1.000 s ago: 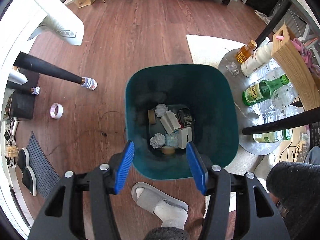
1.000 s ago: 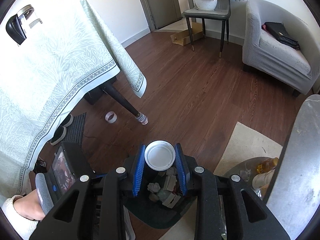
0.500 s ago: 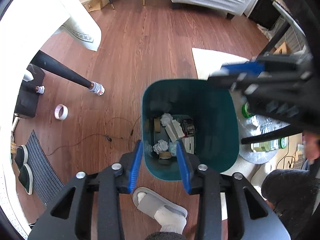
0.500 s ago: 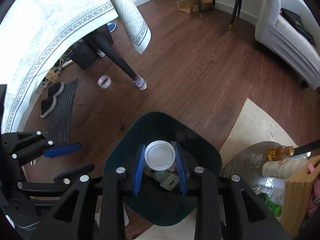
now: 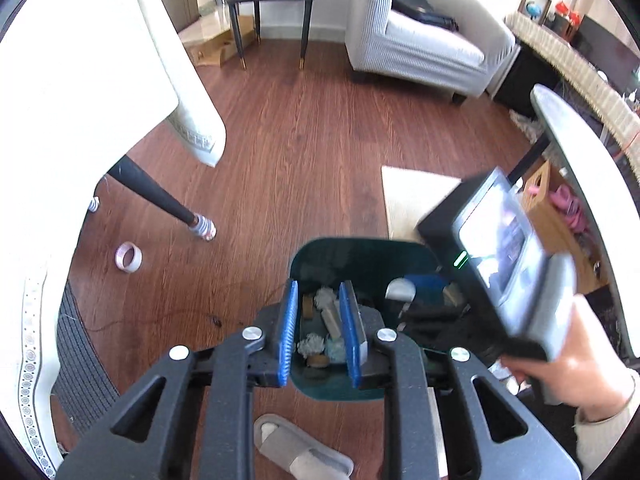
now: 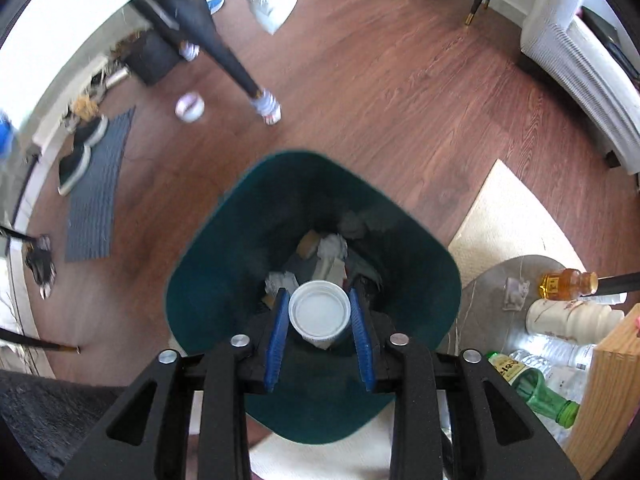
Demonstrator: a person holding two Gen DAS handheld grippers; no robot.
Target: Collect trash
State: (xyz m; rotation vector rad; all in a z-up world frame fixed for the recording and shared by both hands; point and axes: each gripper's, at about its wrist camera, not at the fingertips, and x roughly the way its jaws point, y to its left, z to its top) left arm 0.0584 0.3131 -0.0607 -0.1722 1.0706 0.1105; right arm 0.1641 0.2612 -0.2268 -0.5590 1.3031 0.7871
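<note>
Release is under way: your right gripper (image 6: 320,336) has dropped over the mouth of the dark green plastic bin (image 6: 208,292), and its jaws have just been opening around the white round paper cup (image 6: 319,314), which sits loosely between the blue pads above the crumpled paper already inside. Your left gripper (image 5: 319,332) has lifted, its jaws closing on nothing, so this piece is nearly binned.
</note>
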